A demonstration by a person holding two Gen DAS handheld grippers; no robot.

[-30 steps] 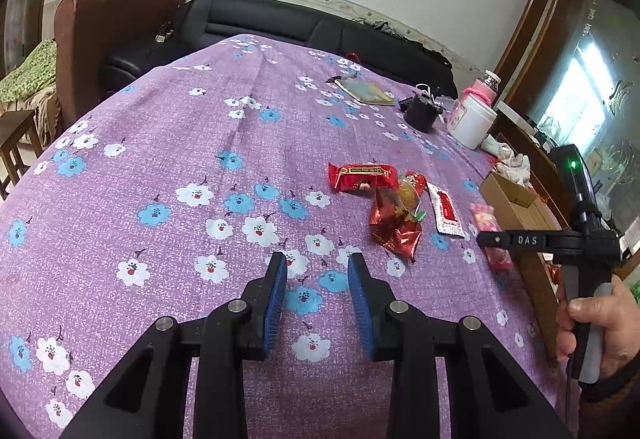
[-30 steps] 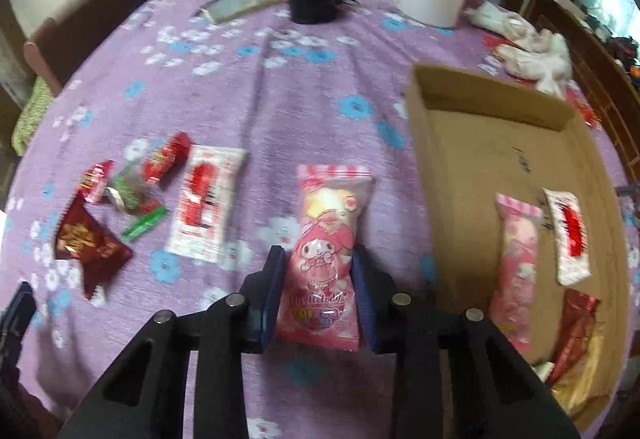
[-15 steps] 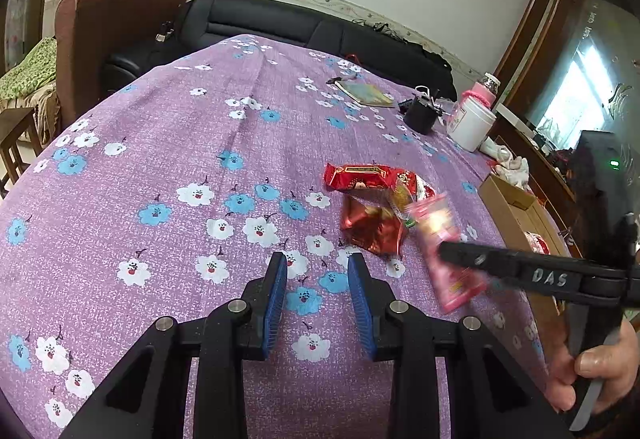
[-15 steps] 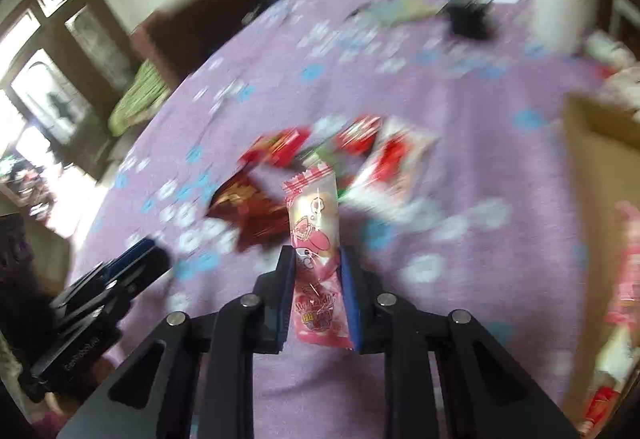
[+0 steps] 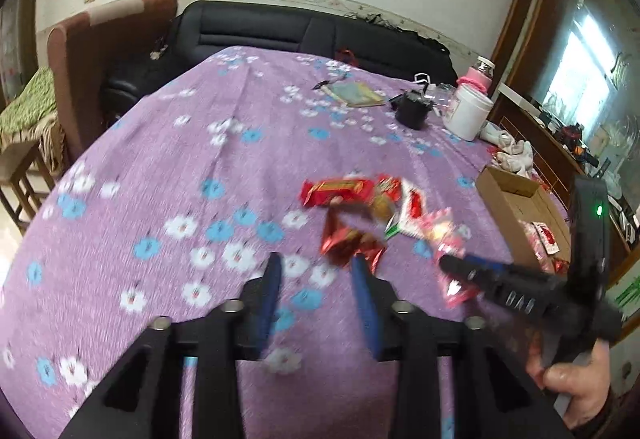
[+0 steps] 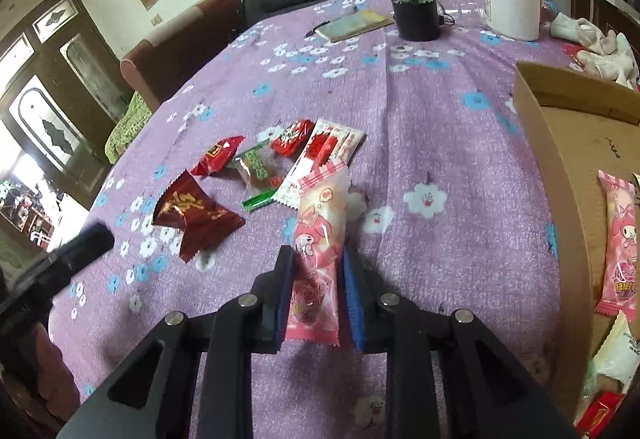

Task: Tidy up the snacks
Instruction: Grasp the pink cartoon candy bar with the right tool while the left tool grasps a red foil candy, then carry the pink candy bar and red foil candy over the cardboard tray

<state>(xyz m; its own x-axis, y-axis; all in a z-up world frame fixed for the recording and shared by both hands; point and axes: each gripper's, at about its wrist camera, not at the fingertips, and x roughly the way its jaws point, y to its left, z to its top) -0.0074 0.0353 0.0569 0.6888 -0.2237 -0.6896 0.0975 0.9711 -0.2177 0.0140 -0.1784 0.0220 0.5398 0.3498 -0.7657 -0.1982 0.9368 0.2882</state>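
Clamped on the pink snack packet (image 6: 318, 255), the right gripper (image 6: 316, 275) holds it clear of the tablecloth (image 6: 440, 111), near the cardboard box (image 6: 532, 127) at the table's right edge. Carrying it over the box and letting go looks next. The left gripper (image 5: 316, 291), empty, has just been opening above the dark red candy (image 5: 348, 245), whereas a second ago the packet lay flat.

The left gripper (image 5: 318, 293) points down at a slant, its jaws having just been opening, with nothing between them. The right gripper (image 6: 316, 281) (gripped by a hand (image 5: 576, 387)) is clamped on a pink packet (image 6: 318, 239).
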